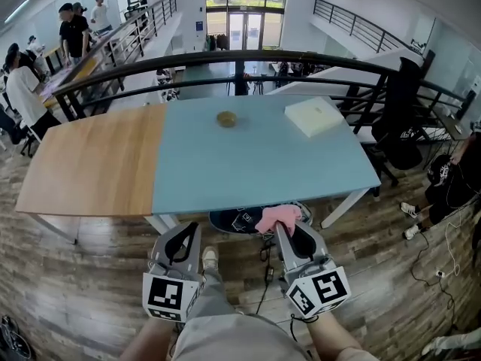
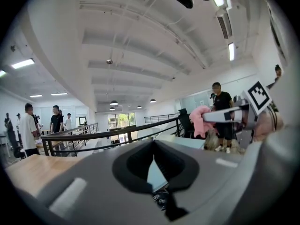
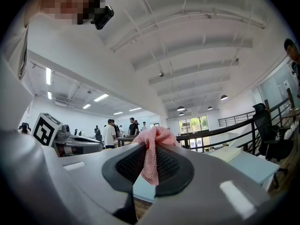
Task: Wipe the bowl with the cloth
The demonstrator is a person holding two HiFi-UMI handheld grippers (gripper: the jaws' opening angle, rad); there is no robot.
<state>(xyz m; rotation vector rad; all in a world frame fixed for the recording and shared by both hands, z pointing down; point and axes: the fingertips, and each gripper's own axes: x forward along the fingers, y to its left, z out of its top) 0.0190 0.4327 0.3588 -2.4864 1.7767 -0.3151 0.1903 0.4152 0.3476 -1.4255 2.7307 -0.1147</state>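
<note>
A small brownish bowl (image 1: 226, 119) stands toward the far side of the blue table top (image 1: 255, 164), well away from both grippers. Both grippers are held low, in front of the table's near edge and close to my body. My right gripper (image 1: 284, 228) is shut on a pink cloth (image 1: 278, 218), which bunches above the jaw tips. In the right gripper view the cloth (image 3: 152, 156) hangs down between the shut jaws. My left gripper (image 1: 188, 232) is shut with nothing in it. The left gripper view shows its jaws (image 2: 153, 156) meeting, with the cloth (image 2: 202, 121) off to the right.
A white flat box (image 1: 314, 116) lies at the table's far right. The table's left part is wood (image 1: 94, 164). A dark railing (image 1: 240, 59) runs behind the table, a black chair (image 1: 398, 119) stands at right, and people (image 1: 75, 28) stand at the back left. Cables lie on the floor.
</note>
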